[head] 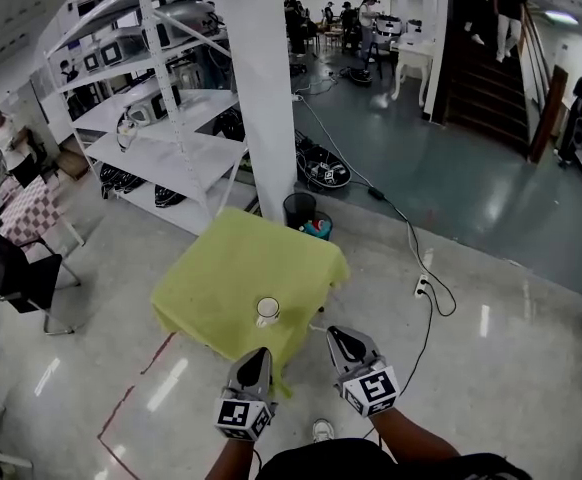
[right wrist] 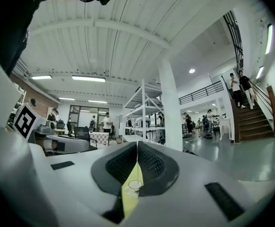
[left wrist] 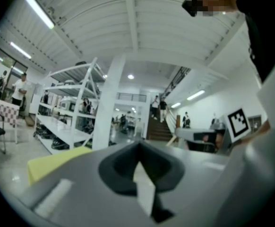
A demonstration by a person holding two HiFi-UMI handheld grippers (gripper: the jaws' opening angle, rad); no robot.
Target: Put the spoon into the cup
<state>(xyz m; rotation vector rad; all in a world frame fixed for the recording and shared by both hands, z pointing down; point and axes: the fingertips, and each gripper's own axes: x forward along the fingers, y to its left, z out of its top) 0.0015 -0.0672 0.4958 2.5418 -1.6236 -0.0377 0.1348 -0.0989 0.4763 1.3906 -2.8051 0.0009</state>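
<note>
A small white cup (head: 267,311) stands near the front edge of a table draped in a yellow-green cloth (head: 221,278). Through the slit of the right gripper's jaws the cup (right wrist: 135,184) shows on the yellow cloth (right wrist: 130,197). I cannot make out a spoon in any view; the cup's inside is too small to read. My left gripper (head: 260,352) hangs shut just in front of the table's front edge. My right gripper (head: 334,334) is shut too, off the front right corner. Neither holds anything. The left gripper (left wrist: 138,146) points at the pillar, and the right gripper (right wrist: 137,144) at the table.
A white pillar (head: 271,98) and white shelving (head: 161,98) rise behind the table. A black bin (head: 299,208) stands at the pillar's foot. Cables and a power strip (head: 421,286) lie on the floor at the right, and a black chair (head: 16,273) is at the left.
</note>
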